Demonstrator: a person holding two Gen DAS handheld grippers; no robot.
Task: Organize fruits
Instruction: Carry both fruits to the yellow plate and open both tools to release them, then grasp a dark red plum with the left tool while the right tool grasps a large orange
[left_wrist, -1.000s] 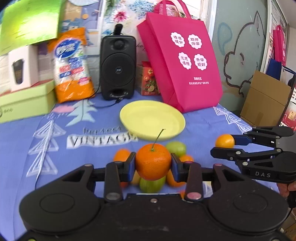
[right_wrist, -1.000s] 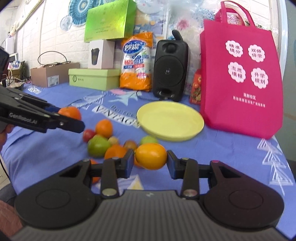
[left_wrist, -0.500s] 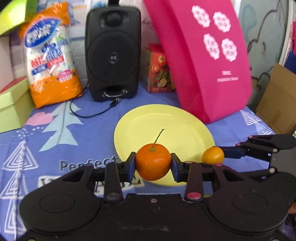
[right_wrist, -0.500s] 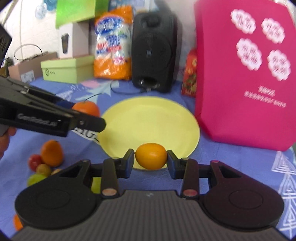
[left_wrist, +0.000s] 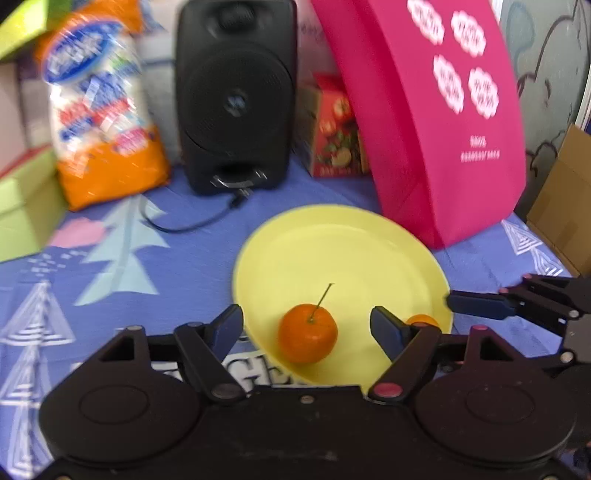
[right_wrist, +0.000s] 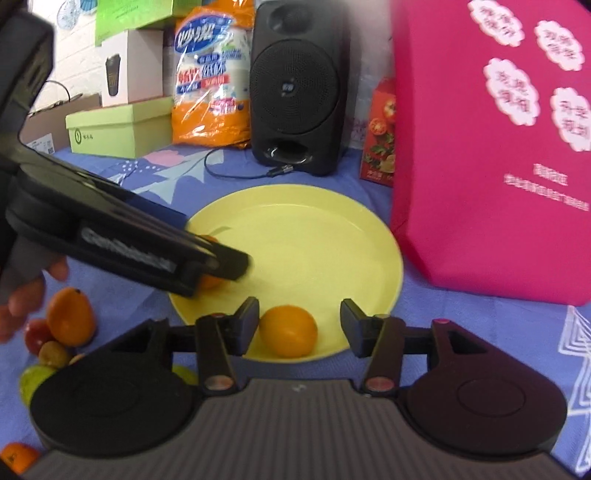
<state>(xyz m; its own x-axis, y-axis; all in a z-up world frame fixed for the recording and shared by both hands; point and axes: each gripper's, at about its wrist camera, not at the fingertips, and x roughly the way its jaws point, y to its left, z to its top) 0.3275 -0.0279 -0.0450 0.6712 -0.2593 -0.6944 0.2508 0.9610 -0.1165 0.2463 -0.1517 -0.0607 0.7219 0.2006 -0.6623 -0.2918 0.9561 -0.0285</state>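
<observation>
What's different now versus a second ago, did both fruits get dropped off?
Yes. Both claws carried their fruit from the pile to the round yellow plate and have just been opening: left claw released the stemmed orange tangerine, right claw the smooth yellow-orange fruit. Plate unmoved.

Your left gripper (left_wrist: 307, 326) and right gripper (right_wrist: 299, 320) both just popped open, angled down, nothing pinched.

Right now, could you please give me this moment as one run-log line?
left tool: open, just released stemmed orange on yellow plate | right tool: open, opening around small orange on plate
</observation>
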